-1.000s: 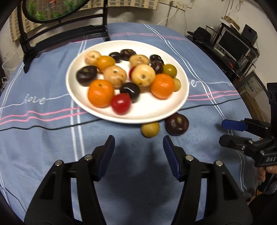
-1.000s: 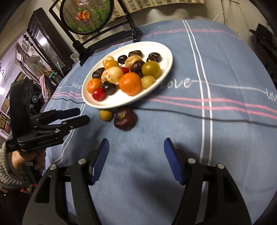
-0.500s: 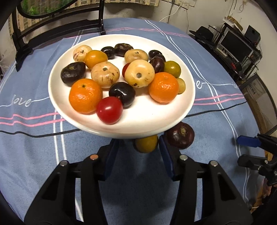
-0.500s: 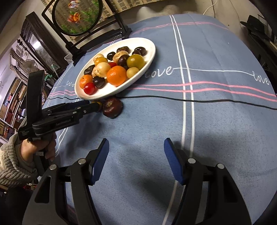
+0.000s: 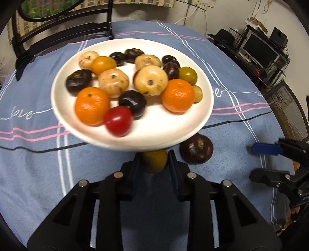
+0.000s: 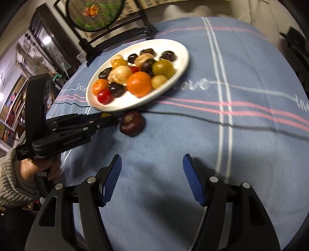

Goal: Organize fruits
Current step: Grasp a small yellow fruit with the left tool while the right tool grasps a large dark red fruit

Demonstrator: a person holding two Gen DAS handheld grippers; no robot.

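A white plate holds several fruits: oranges, dark purple ones, pale yellow ones, green ones and a red one. On the cloth at its near edge lies a small yellow-green fruit, and my left gripper is shut on it, a pad on each side. Just right of it sits a dark purple fruit, untouched. My right gripper stands open over bare cloth, nothing between its fingers.
A blue tablecloth with pink, white and black stripes covers the round table. A black stand with a round picture rises behind the plate. Shelves with a monitor stand off the table's right side. A hand in a knitted sleeve grips the left tool.
My left gripper moved in to the plate's near edge and closed around the yellow-green fruit. My right gripper stayed open, its view shifting only slightly.
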